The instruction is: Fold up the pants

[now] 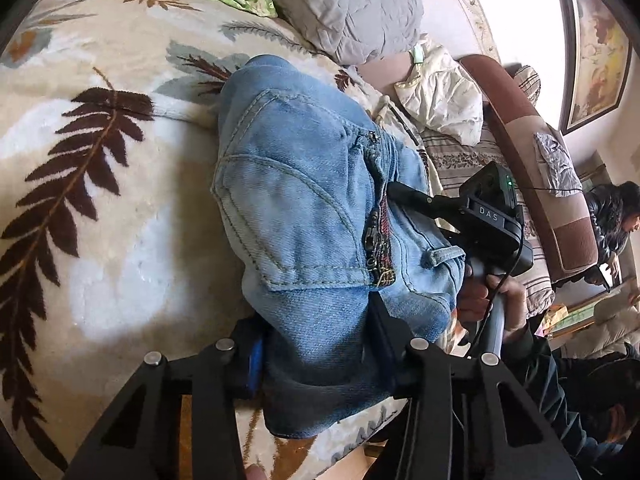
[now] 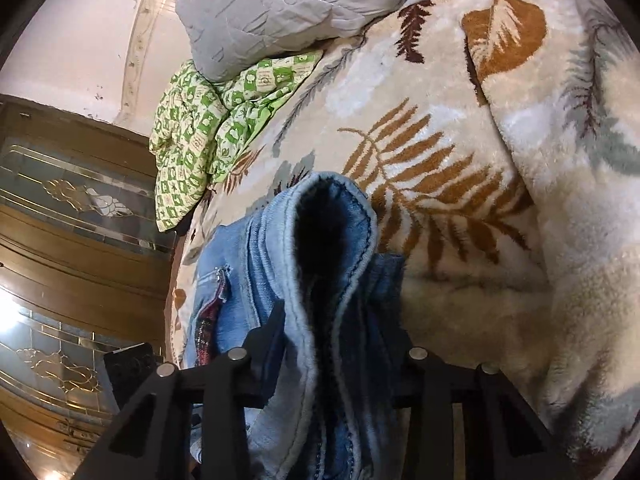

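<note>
Light blue jeans [image 1: 304,200] lie bunched on a cream blanket with a leaf pattern [image 1: 100,184]; a pocket and an open zipper face up. My left gripper [image 1: 320,340] is shut on the near end of the denim, which fills the gap between its fingers. To the right, a hand holds my right gripper [image 1: 400,196], its finger tucked into the waistband side. In the right wrist view the jeans [image 2: 264,264] rise as a folded ridge with a dark opening, and my right gripper [image 2: 336,332] is shut on that thick fold. The pads are hidden by cloth.
A grey quilt [image 1: 348,4] and a green checked cloth [image 2: 200,128] lie at the far side of the blanket [image 2: 460,128]. A wooden cabinet with glass doors [image 2: 72,240] stands left of the bed. A brown armrest [image 1: 536,152], cream bedding [image 1: 444,96] and a seated person [image 1: 612,216] are on the right.
</note>
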